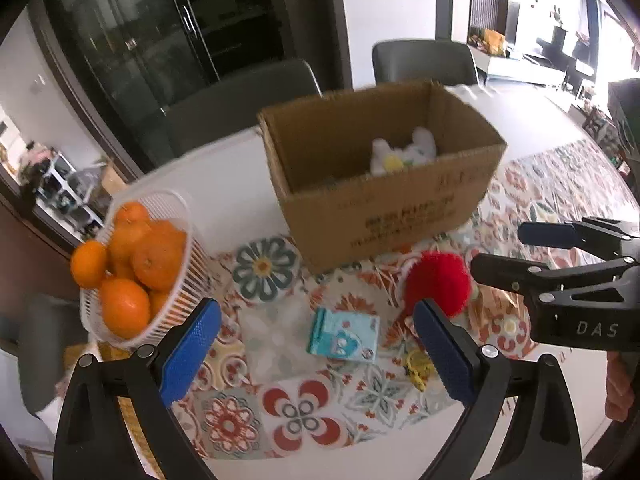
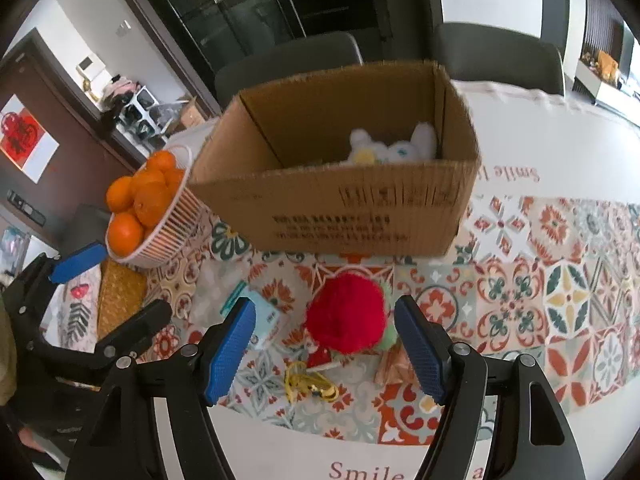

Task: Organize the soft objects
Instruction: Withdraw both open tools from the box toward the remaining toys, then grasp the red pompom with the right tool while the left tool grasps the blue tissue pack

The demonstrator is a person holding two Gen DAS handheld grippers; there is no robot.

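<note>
An open cardboard box [image 1: 384, 216] [image 2: 344, 216] stands on the patterned tablecloth and holds a white plush toy [image 1: 404, 152] [image 2: 394, 148]. A red fluffy pompom toy [image 1: 438, 282] [image 2: 346, 318] lies in front of the box. A small light-blue packet [image 1: 344, 334] [image 2: 262, 320] lies to its left. A yellow cord [image 1: 418, 366] [image 2: 308, 382] lies nearby. My left gripper [image 1: 316, 354] is open and empty above the packet. My right gripper [image 2: 326, 350] is open and empty, its fingers either side of the red toy, held above it. It also shows in the left wrist view [image 1: 520, 254].
A white basket of oranges [image 1: 138, 272] [image 2: 152, 208] stands left of the box. Dark chairs [image 1: 424, 62] [image 2: 496, 56] stand behind the table. A glass cabinet is behind them. A gold textured pad [image 2: 118, 294] lies by the basket.
</note>
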